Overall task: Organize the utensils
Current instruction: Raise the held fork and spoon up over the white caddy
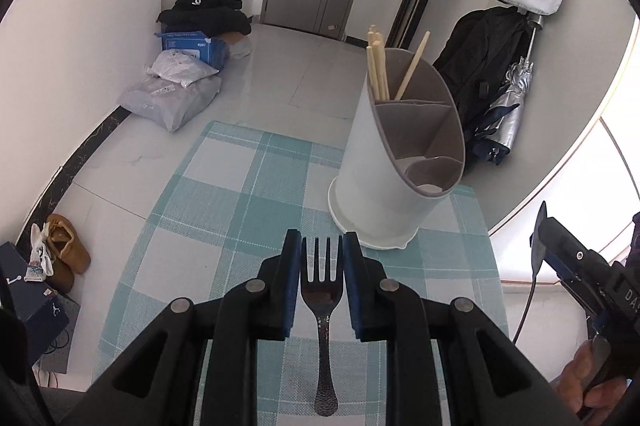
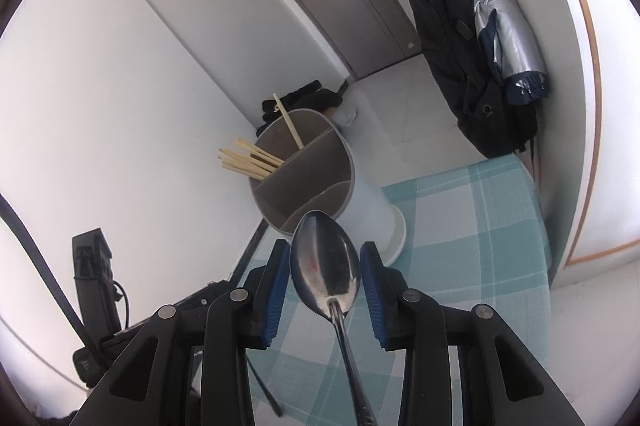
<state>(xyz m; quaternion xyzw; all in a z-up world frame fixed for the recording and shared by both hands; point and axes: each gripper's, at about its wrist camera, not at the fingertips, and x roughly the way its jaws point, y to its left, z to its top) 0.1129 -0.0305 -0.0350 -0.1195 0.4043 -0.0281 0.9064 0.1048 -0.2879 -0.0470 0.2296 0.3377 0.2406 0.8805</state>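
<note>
— Left wrist view first: left gripper (image 1: 322,254) up over the mat (image 1: 224,193), jaws clenched on the fork (image 1: 320,290), pads against both sides of its head, tines forward, handle trailing back toward the lens

— And on the right wrist view: right gripper (image 2: 325,266) with jaws clenched on the spoon (image 2: 326,278) by the edges of its bowl, held just short of the holder (image 2: 360,201)

— Risky, probably. Pinched on curved metal edges only, so likely to pivot or slip out once tipped handle-down

— Agreed. Also tall and narrow, that holder; easily rocked or toppled by a nudge on the rim

— Chopsticks (image 1: 378,65) leaning in the rear compartment, too. Could snag a utensil steered too far back

— Worth aiming for the middle or front slot, then; both seemingly free of utensils

— Anything seen from one side only?

— From the left: full depth of the near compartments, plus the right gripper off at the edge, well apart from the holder. From the right: holder mouth face-on and the spoon bowl overlapping its lower rim, though impossible to say whether touching. No fork anywhere in that view
</note>
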